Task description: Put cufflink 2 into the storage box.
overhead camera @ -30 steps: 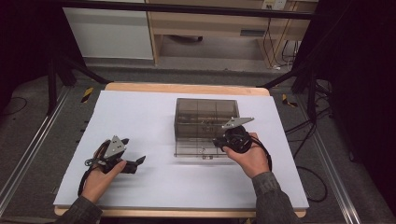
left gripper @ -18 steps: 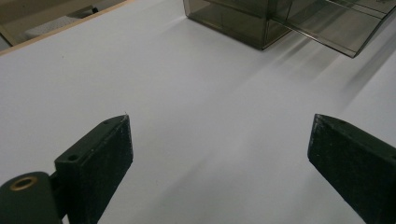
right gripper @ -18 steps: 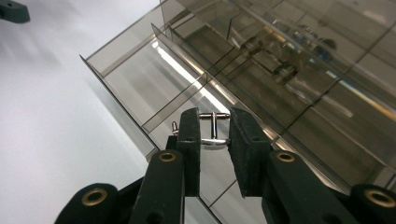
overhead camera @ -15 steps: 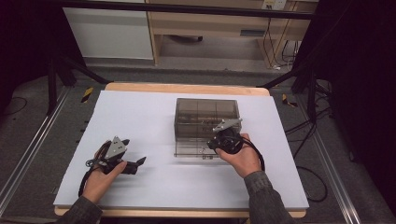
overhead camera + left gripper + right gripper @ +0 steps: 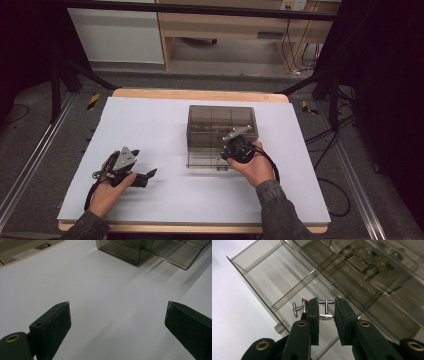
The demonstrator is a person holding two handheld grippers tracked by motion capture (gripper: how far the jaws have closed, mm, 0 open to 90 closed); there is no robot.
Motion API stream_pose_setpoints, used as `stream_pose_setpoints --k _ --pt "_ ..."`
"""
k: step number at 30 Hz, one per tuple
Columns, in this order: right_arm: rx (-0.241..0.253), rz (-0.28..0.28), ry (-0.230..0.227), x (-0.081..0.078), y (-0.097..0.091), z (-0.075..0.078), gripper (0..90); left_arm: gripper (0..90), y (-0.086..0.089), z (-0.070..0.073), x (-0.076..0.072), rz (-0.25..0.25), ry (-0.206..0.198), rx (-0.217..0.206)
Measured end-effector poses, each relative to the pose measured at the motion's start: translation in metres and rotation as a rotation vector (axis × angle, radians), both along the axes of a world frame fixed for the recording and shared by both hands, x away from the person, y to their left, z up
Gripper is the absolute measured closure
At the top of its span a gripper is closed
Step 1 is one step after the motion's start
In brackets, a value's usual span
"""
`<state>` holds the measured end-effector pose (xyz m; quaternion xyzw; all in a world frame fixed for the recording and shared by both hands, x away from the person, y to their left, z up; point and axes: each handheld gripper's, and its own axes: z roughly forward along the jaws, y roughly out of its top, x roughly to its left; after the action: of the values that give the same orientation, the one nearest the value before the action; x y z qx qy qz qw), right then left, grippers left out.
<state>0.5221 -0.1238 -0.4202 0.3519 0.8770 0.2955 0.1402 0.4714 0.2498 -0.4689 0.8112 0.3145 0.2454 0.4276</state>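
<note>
A smoky clear plastic drawer box (image 5: 220,122) stands mid-table, its bottom drawer (image 5: 202,161) pulled out toward me. My right gripper (image 5: 225,154) hovers over that drawer's right part. In the right gripper view the right gripper (image 5: 327,312) is shut on a small silver cufflink (image 5: 325,305), pinched between its narrow-set pads above a drawer compartment (image 5: 287,272). A second silver piece (image 5: 298,307) pokes out beside the left pad; whether it is held or lying in the drawer I cannot tell. My left gripper (image 5: 146,162) rests on the white sheet at the left, open (image 5: 117,325) and holding nothing.
The white sheet (image 5: 165,125) covers the wooden table. The box (image 5: 125,250) and its open drawer (image 5: 180,252) lie ahead of the left gripper. Small metal parts sit in the upper drawers (image 5: 367,270). Dark floor, rails and cables surround the table.
My right hand has moved left and slightly down over the open drawer with the cufflink still in its grip. The left hand has stayed put.
</note>
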Motion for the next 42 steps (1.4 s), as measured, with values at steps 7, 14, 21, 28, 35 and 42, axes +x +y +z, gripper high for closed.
stream_pose_setpoints --k 7,14,21,28,35,42 --pt "-0.011 -0.012 0.014 0.002 0.003 -0.003 67.9 6.5 0.000 0.001 0.000 0.000 -0.002 -0.005" --pt "0.023 -0.016 -0.026 -0.007 -0.004 0.012 70.1 6.5 -0.004 0.007 0.000 -0.016 0.000 -0.008" --pt "0.058 -0.020 -0.075 -0.034 -0.013 0.023 79.6 6.6 -0.013 0.024 0.005 -0.053 0.014 -0.044" --pt "0.125 -0.053 -0.132 -0.066 -0.025 0.023 86.1 6.5 -0.028 0.045 0.017 -0.084 0.013 -0.049" --pt "0.152 -0.079 -0.164 -0.094 -0.030 0.010 87.4 7.0 -0.055 0.063 0.031 -0.112 0.034 -0.051" --pt "0.165 -0.132 -0.181 -0.109 -0.030 -0.008 87.7 11.8 -0.077 0.081 0.044 -0.098 0.083 -0.107"
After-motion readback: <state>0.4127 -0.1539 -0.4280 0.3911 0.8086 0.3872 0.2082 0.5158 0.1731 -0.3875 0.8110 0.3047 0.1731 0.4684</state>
